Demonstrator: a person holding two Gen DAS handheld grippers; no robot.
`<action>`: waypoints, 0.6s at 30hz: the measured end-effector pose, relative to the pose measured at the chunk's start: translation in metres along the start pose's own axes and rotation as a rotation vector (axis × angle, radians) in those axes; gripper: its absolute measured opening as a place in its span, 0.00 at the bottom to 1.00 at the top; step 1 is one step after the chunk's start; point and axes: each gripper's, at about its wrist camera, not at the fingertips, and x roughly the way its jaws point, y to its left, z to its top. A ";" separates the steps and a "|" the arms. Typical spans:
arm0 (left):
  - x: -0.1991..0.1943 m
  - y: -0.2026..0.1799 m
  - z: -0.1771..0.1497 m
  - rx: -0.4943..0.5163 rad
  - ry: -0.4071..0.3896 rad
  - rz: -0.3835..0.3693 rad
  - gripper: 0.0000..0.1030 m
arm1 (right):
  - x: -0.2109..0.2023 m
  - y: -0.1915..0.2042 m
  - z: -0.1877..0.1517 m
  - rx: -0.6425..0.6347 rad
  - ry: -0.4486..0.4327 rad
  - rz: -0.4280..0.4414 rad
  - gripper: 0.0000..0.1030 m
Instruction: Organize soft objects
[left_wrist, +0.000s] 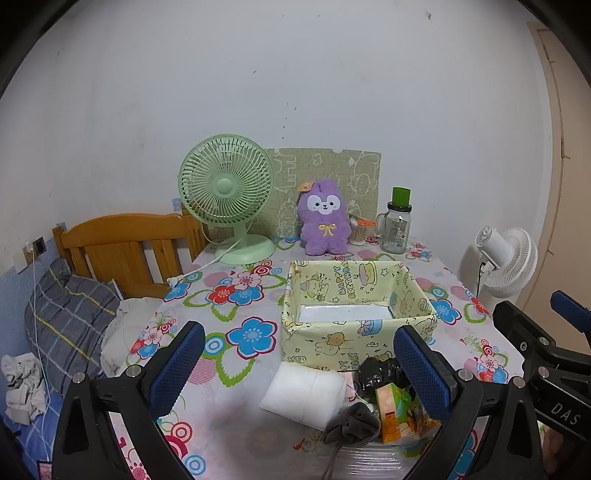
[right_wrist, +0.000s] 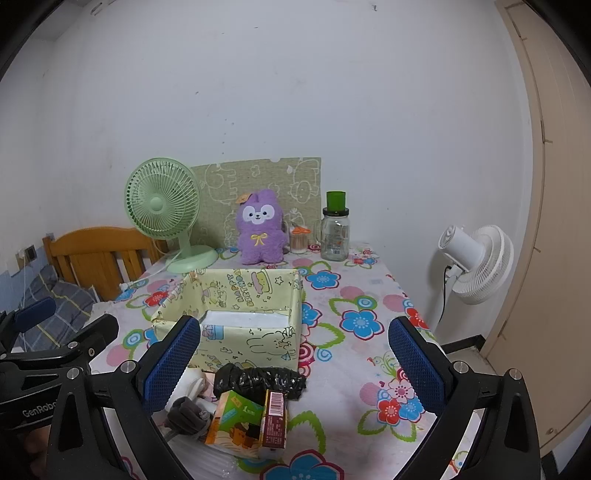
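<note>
While both grippers hovered above the near edge of the worktop (left_wrist: 236, 295), their blue-padded jaws stood wide apart and held nothing: the left gripper (left_wrist: 295, 373) and the right gripper (right_wrist: 295, 369) each looked out over the flowered plastic tablecloth. A yellow cartoon-printed open box (left_wrist: 354, 332) sat near the middle of the worktop, with a white slab lying on its floor. Just in front of the box, toward the near edge, lay a small heap of soft things: a white folded padded pack (left_wrist: 306, 395), a crumpled black plastic bag (right_wrist: 258, 380) touching the box's front wall, a grey drawstring pouch (left_wrist: 354, 424), and an orange-and-green printed tissue pack (right_wrist: 236, 421) beside a narrow dark-red carton (right_wrist: 275, 417). Along the far edge stood a pale green desk fan (left_wrist: 227, 192), a purple plush rabbit with a yellow bow (left_wrist: 325, 218), a small jar of cotton swabs (left_wrist: 358, 230) and a clear glass jar with a green cap (left_wrist: 398, 221), all in front of a green woven mat leaning on the wall. Beyond the left edge were a wooden bed headboard (left_wrist: 122, 247) and a grey checked pillow (left_wrist: 66, 314); off the right edge stood a white floor fan (right_wrist: 476, 258).
</note>
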 end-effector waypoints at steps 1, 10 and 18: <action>0.000 0.000 0.000 0.001 -0.001 -0.001 1.00 | 0.000 0.000 0.001 0.002 -0.001 -0.001 1.00; 0.000 -0.001 0.000 0.017 -0.014 -0.013 1.00 | -0.003 -0.006 0.003 0.042 -0.005 0.007 1.00; -0.001 -0.001 -0.002 0.017 -0.014 -0.010 1.00 | -0.001 -0.008 0.002 0.044 0.000 -0.001 1.00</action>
